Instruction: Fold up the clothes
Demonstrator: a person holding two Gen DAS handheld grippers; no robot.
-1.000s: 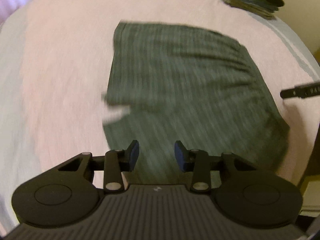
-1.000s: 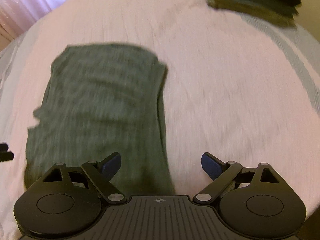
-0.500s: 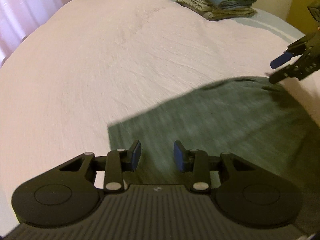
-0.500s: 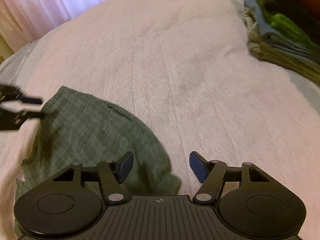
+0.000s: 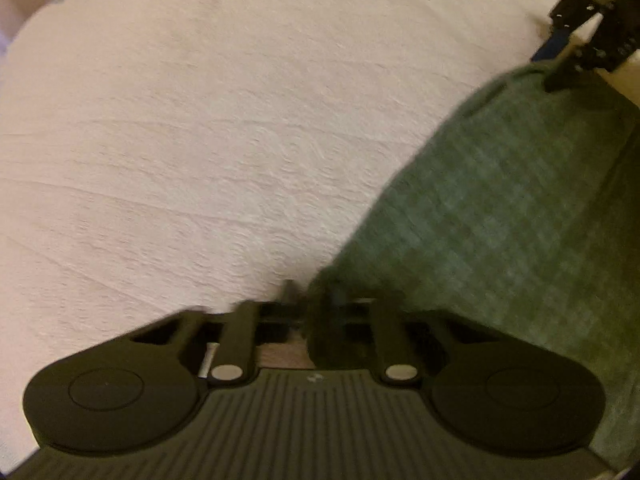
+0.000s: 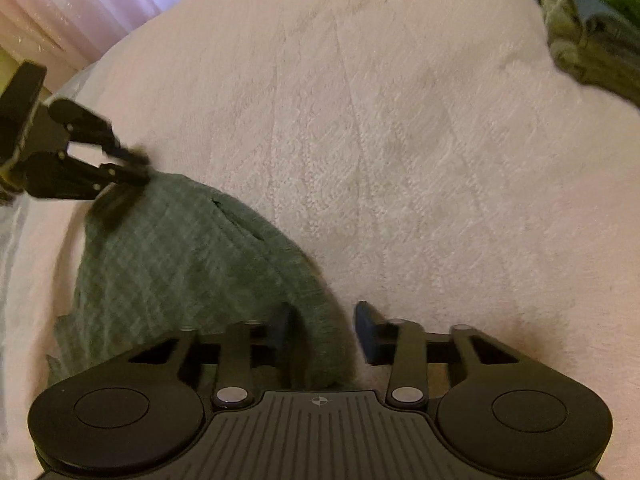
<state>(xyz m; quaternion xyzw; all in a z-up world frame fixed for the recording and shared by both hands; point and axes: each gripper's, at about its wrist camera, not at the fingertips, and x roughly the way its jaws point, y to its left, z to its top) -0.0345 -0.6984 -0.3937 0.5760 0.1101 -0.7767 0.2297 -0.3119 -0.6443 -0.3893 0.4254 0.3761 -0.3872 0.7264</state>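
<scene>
A dark green checked garment (image 5: pixel 500 220) lies flat on the pale pink bedspread (image 5: pixel 200 120). My left gripper (image 5: pixel 308 300) is shut on one corner of it; the right wrist view shows that same gripper (image 6: pixel 134 168) pinching the cloth's far corner. My right gripper (image 6: pixel 324 330) is low over the garment (image 6: pixel 180 260) at its other corner. Its jaws are closing with the folded cloth edge between them. A small gap still shows beside the right pad. The left wrist view shows the right gripper (image 5: pixel 560 64) at the top right.
A stack of folded clothes (image 6: pixel 592 28) sits at the far right of the bed. A pale curtain (image 6: pixel 80 4) hangs beyond the bed's far left edge. Wide bare bedspread (image 6: pixel 400 140) stretches beyond the garment.
Both grippers dropped to the garment's edge. The left one swung to a corner and shut on it. The right one's jaws narrowed around the other corner.
</scene>
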